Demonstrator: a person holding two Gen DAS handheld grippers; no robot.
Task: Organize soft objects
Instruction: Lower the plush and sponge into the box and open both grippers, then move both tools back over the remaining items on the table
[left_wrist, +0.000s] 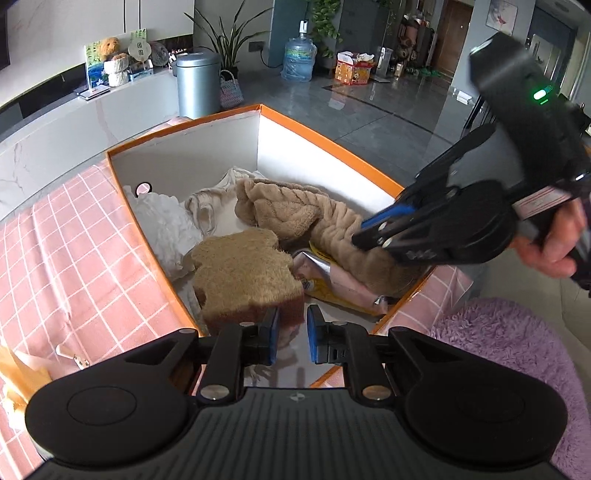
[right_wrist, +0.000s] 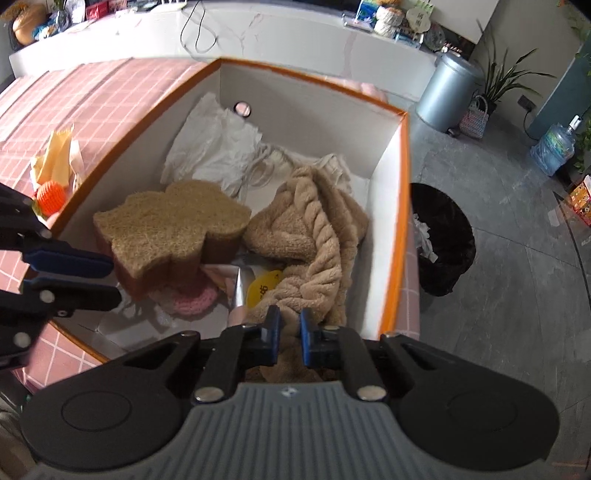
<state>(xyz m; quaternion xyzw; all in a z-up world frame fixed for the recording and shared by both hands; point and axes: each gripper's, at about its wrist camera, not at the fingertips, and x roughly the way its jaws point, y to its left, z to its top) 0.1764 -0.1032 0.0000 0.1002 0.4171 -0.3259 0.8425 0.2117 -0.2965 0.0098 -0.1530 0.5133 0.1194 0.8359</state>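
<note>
An orange-rimmed white box (left_wrist: 325, 144) (right_wrist: 404, 221) holds the soft things. A bread-shaped brown sponge (left_wrist: 240, 273) (right_wrist: 173, 221) lies tilted over a pink knitted piece (right_wrist: 192, 299). My left gripper (left_wrist: 291, 321) (right_wrist: 116, 282) is at the sponge's near corner, jaws narrow, and seems shut on that corner. A beige twisted towel (left_wrist: 288, 210) (right_wrist: 306, 229) drapes across the box. My right gripper (right_wrist: 290, 325) (left_wrist: 360, 234) is shut on its near end. White cloth (left_wrist: 162, 225) (right_wrist: 210, 144) and a cream cloth (right_wrist: 280, 158) lie at the far end.
A yellow and pink packet (left_wrist: 332, 280) (right_wrist: 264, 291) lies under the towel. The box stands on a pink checked cloth (left_wrist: 74, 240). An orange ball (right_wrist: 50, 194) and a yellow wrapper (right_wrist: 55, 155) lie beside it. A black bin (right_wrist: 443, 243) stands on the floor and a purple rug (left_wrist: 517, 350) lies close by.
</note>
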